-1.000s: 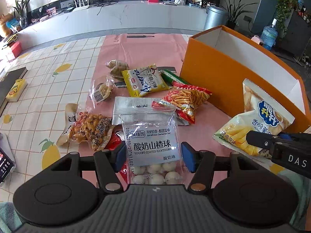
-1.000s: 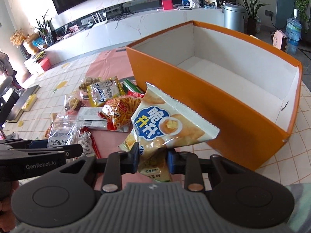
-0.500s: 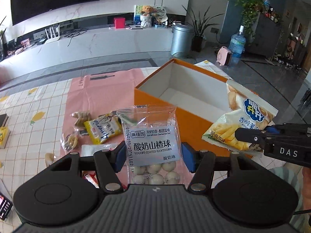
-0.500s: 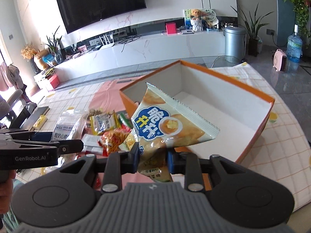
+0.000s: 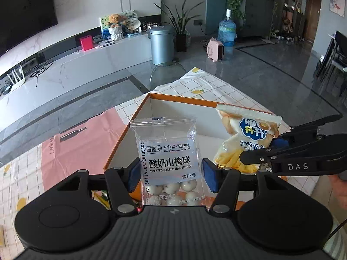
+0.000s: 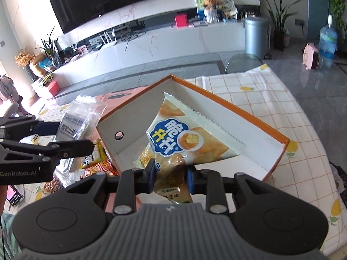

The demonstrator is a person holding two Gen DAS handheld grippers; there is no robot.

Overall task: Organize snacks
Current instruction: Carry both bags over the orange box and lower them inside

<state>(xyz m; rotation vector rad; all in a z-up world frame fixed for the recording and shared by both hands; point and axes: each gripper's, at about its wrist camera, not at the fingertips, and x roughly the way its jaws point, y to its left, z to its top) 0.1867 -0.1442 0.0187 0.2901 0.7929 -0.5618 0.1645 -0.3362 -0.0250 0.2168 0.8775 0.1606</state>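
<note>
I've carried both packets up from the worktop over the orange box [image 6: 249, 117], left fingers [image 5: 170, 176] gripping the hawthorn bag [image 5: 167, 151], right fingers [image 6: 170, 178] pinching the chip bag [image 6: 186, 138], ready to drop

The orange box [image 6: 256, 130] is open-topped, its white floor bare in the centre of the right wrist view; access from above is unobstructed. The held chip bag [image 6: 184, 138] hangs over that floor. At lower left, loose snack packets [image 6: 97, 162] crowd the tablecloth [image 6: 271, 95] beside the box wall. Right of the box, the tablecloth is bare.
</note>
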